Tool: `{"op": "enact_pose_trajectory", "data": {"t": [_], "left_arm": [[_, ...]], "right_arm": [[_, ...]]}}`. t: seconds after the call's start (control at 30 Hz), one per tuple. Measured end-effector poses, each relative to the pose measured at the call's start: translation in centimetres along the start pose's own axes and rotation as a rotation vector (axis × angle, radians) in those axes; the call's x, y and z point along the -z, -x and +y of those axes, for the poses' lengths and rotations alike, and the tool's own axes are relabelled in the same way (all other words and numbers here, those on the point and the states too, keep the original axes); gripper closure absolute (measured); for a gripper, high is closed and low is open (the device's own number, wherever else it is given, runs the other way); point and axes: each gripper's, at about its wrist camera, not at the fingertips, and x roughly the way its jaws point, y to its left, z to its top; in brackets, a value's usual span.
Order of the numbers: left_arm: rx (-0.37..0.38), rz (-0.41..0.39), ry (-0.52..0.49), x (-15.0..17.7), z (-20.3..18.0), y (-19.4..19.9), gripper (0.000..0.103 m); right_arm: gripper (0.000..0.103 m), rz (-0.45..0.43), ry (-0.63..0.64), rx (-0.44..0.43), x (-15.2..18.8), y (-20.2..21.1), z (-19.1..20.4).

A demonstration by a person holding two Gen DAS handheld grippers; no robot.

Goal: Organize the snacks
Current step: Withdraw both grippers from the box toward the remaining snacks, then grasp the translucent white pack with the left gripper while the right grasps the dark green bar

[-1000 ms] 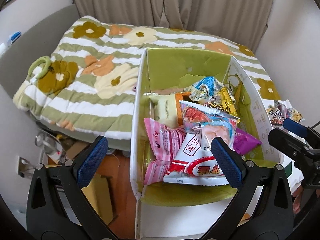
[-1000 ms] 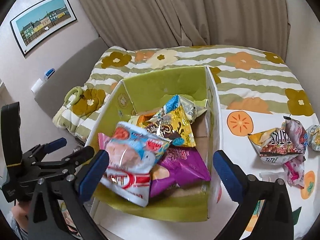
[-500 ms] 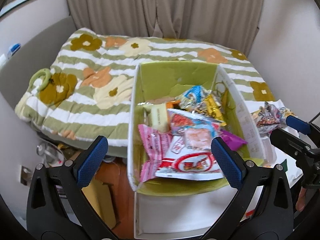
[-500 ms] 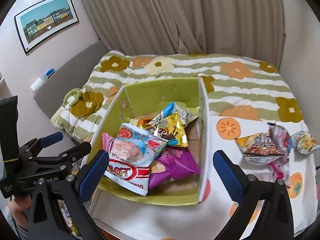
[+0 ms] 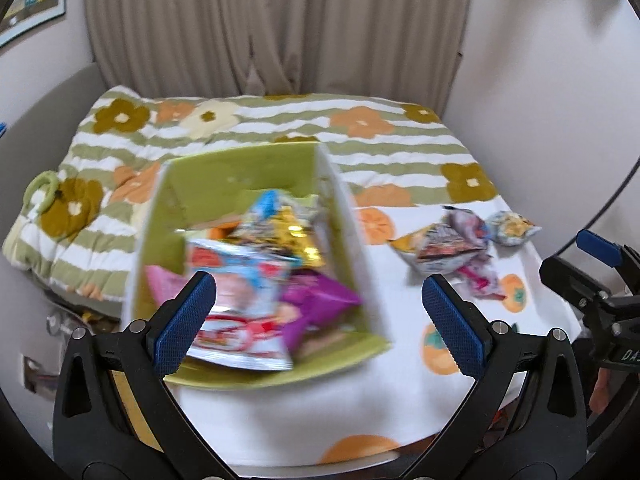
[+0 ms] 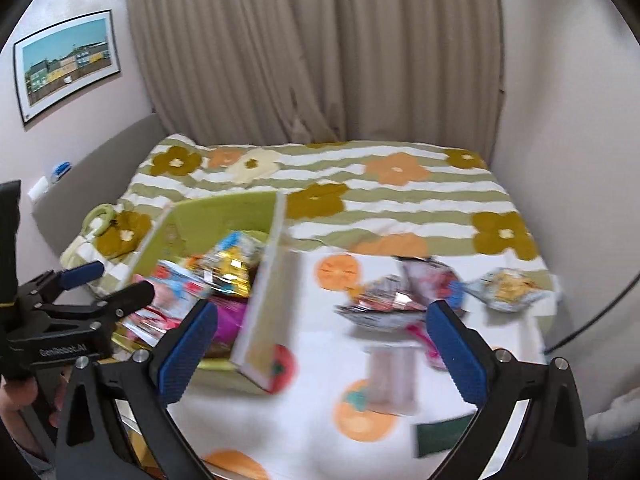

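A green-lined box (image 5: 224, 184) (image 6: 224, 210) stands on the left of the table and holds several snack bags: a white-and-red one (image 5: 244, 320), a purple one (image 5: 316, 308), a gold one (image 5: 292, 236). Loose snack bags (image 5: 452, 248) (image 6: 404, 296) and a pale round pack (image 5: 512, 228) (image 6: 504, 286) lie on the tablecloth to the right. My left gripper (image 5: 320, 320) is open and empty, above the box's near right corner. My right gripper (image 6: 320, 352) is open and empty, above the cloth between box and loose bags. Both views are blurred.
The table has a white cloth with orange fruit prints (image 5: 400, 368). A bed with a green striped flower quilt (image 5: 280, 120) lies behind, with curtains (image 6: 312, 48) beyond. A flat pale packet (image 6: 392, 376) and a dark green card (image 6: 440, 434) lie near the table's front.
Both grippers have swung right and pulled back; the box now sits further left and the loose bags nearer the centre. Both stay open and empty.
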Motion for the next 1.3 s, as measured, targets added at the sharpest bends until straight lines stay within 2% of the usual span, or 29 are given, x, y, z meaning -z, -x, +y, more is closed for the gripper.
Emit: {"op": "enact_pose_trajectory", "data": {"t": [0.13, 0.27, 0.4, 0.53, 0.8, 0.87, 1.0, 1.3], "left_arm": [[0.016, 0.027, -0.020, 0.7, -6.0, -1.0, 0.001], [0.020, 0.076, -0.012, 2.3, -10.8, -3.0, 0.001], [0.009, 0.132, 0.000, 4.0, -14.1, -5.5, 0.001], [-0.002, 0.205, -0.003, 5.6, -16.4, -8.6, 0.001], [0.016, 0.326, -0.023, 7.4, -18.7, -15.0, 0.001], [0.002, 0.339, -0.033, 7.7, -19.0, -16.2, 0.001], [0.029, 0.387, -0.047, 8.5, -19.4, -19.0, 0.001], [0.022, 0.444, -0.080, 10.3, -20.1, -23.0, 0.001]], "right_arm": [[0.000, 0.035, 0.000, 0.033, 1.7, 0.8, -4.7], [0.000, 0.077, 0.000, 0.032, 3.8, 1.1, -9.1], [0.000, 0.151, 0.013, 0.005, 6.6, -0.1, -12.5], [0.000, 0.219, 0.030, -0.008, 9.1, -2.1, -14.3], [0.000, 0.334, 0.003, -0.028, 14.1, -6.2, -15.8], [0.000, 0.360, -0.005, -0.022, 15.1, -7.3, -15.8], [0.000, 0.410, -0.011, -0.003, 17.1, -9.4, -15.7], [0.000, 0.420, 0.020, 0.052, 18.4, -11.4, -14.8]]}}
